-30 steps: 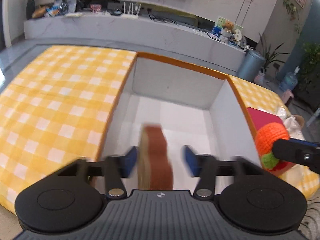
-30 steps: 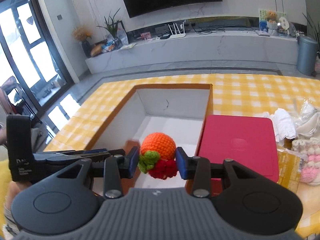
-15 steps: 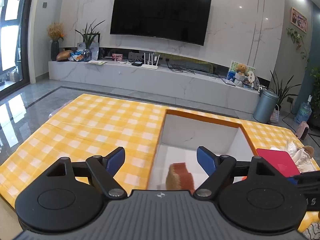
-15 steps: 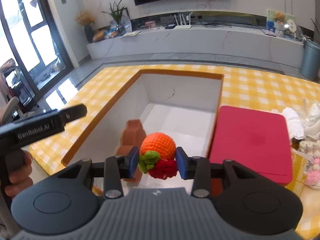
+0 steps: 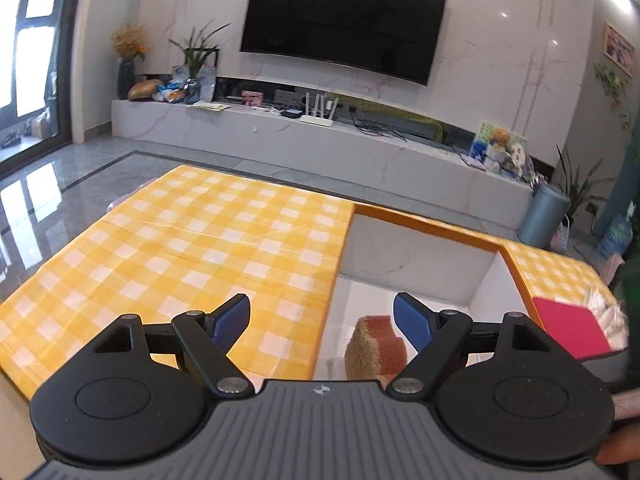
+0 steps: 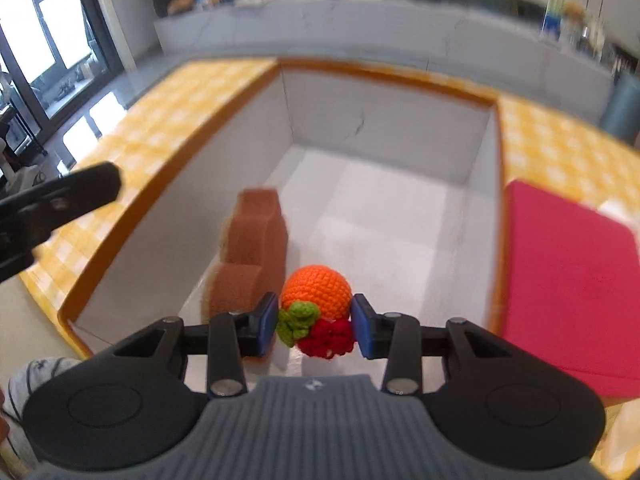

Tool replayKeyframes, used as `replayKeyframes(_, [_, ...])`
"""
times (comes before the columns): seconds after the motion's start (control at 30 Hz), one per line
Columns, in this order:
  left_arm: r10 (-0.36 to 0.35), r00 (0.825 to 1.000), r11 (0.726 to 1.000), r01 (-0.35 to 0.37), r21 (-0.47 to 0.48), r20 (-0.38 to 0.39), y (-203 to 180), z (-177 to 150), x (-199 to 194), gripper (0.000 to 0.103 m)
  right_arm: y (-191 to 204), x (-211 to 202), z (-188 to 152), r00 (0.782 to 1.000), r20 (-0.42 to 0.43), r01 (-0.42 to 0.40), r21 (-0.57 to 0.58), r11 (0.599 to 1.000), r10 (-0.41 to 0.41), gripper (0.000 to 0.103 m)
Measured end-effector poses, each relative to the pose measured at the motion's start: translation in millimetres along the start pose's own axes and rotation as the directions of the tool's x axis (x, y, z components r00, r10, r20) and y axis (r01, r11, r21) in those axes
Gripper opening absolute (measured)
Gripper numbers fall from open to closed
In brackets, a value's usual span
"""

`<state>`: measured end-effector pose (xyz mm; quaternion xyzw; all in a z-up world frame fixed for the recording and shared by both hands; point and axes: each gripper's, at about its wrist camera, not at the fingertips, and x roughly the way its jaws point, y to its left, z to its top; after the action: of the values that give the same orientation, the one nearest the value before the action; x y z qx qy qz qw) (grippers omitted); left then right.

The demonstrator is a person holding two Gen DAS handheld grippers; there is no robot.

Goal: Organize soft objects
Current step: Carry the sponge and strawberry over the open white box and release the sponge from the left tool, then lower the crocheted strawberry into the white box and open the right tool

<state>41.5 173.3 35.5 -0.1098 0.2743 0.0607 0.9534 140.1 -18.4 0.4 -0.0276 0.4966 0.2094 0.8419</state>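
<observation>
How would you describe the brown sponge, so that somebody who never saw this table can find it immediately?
Find the yellow checked table, then the open box with white walls and an orange rim that sits on it. The brown sponge stands on edge near the box's left wall in the right wrist view. Unlike the round orange crochet toy in the right gripper, it is blocky, with one tan fibrous face.

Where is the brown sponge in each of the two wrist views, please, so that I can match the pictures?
Left wrist view: the brown sponge is low and right of centre, on the box floor beside the open left gripper's right-hand pad.
Right wrist view: the sponge stands left of centre, against the box's left wall, behind the crocheted orange.
Shared landmark: the orange-rimmed white box around it.
</observation>
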Motion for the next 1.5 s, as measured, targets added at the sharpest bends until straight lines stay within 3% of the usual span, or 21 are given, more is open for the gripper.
replayKeyframes(0.1, [-0.028, 0.999, 0.998, 0.028, -0.048, 0.019, 10.7, 1.4, -5.2, 0.095, -0.9, 14.5, 13.2, 0.992, -0.076, -0.098, 0.084, 0.992, 0.104, 0.04])
replayKeyframes(0.17, [-0.031, 0.999, 0.996, 0.032, -0.081, 0.019, 16.6, 3.0, -4.9, 0.095, 10.1, 19.7, 19.1, 0.994, -0.077, -0.081, 0.038, 0.996, 0.084, 0.04])
replayKeyframes(0.23, [-0.019, 1.0, 0.995, 0.02, -0.094, 0.014, 20.4, 3.2, -3.3, 0.095, 21.1, 26.3, 19.5, 0.988, -0.1, -0.115, -0.008, 0.993, 0.114, 0.04])
replayKeyframes(0.33, [-0.013, 1.0, 0.995, 0.014, -0.1, 0.009, 23.8, 2.3, -2.0, 0.095, 28.1, 25.1, 19.3, 0.989, -0.097, -0.117, -0.06, 0.991, 0.111, 0.04])
replayKeyframes(0.6, [-0.032, 0.999, 0.99, 0.031, -0.139, -0.006, 32.9, 1.5, -0.4, 0.095, 21.7, 14.3, 31.6, 0.973, -0.07, -0.218, 0.009, 0.976, 0.218, 0.04])
replayKeyframes(0.73, [-0.051, 0.998, 0.99, 0.047, -0.129, -0.024, 30.5, 0.3, 2.4, 0.095, 42.9, 41.3, 30.1, 0.983, -0.134, -0.136, -0.066, 0.988, 0.126, 0.041])
replayKeyframes(0.9, [-0.057, 0.998, 0.991, 0.054, -0.125, -0.019, 29.7, -1.0, 1.1, 0.095, 51.3, 57.7, 34.9, 0.984, -0.159, -0.094, -0.105, 0.99, 0.077, 0.042])
replayKeyframes(1.0, [-0.032, 0.999, 0.991, 0.027, -0.129, -0.036, 30.1, -1.1, 3.7, 0.095, 48.5, 70.3, 36.6, 0.977, -0.192, -0.115, -0.092, 0.989, 0.096, 0.042])
replayKeyframes(1.1, [-0.052, 0.998, 0.989, 0.047, -0.138, -0.035, 30.9, -1.1, 2.4, 0.095, 31.0, 75.3, 43.8, 0.963, -0.225, -0.145, 0.031, 0.989, 0.149, 0.042])
replayKeyframes(1.2, [-0.048, 0.999, 0.99, 0.044, -0.132, -0.023, 29.9, -0.8, -0.5, 0.095, 33.5, 71.7, 45.3, 0.973, -0.208, -0.099, -0.012, 0.995, 0.094, 0.042])
replayKeyframes(1.37, [-0.044, 0.999, 0.99, 0.039, -0.133, -0.033, 30.7, -1.5, 2.2, 0.095, 31.0, 46.6, 33.8, 0.968, -0.204, -0.154, -0.027, 0.988, 0.145, 0.042])
replayKeyframes(1.5, [-0.036, 0.998, 0.992, 0.03, -0.126, -0.045, 29.4, -1.7, 4.4, 0.095, 25.8, 30.6, 24.5, 0.981, -0.18, -0.096, -0.087, 0.992, 0.079, 0.042])
